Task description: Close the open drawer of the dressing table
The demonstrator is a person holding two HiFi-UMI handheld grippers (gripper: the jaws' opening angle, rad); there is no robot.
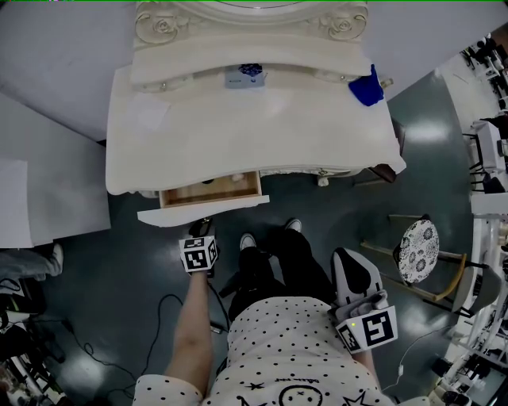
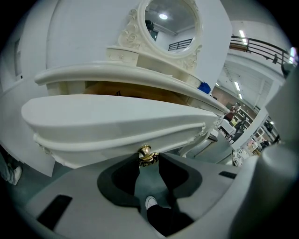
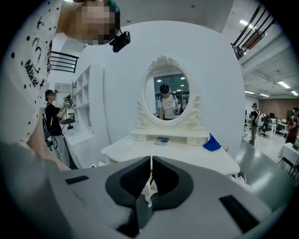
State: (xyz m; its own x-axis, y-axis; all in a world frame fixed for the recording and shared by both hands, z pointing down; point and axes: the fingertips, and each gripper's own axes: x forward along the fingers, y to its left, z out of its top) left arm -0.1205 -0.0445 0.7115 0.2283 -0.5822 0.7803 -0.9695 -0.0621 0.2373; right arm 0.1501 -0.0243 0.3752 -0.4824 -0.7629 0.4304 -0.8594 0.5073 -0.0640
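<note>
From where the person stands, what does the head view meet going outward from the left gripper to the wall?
left gripper, on the knob → drawer → tabletop → shelf → mirror frame

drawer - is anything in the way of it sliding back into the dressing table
Nothing visible does. The drawer sticks partway out of the dressing table, and nothing pokes up over its rim. The left gripper has its jaws on the gold knob, with nothing between them.
</note>
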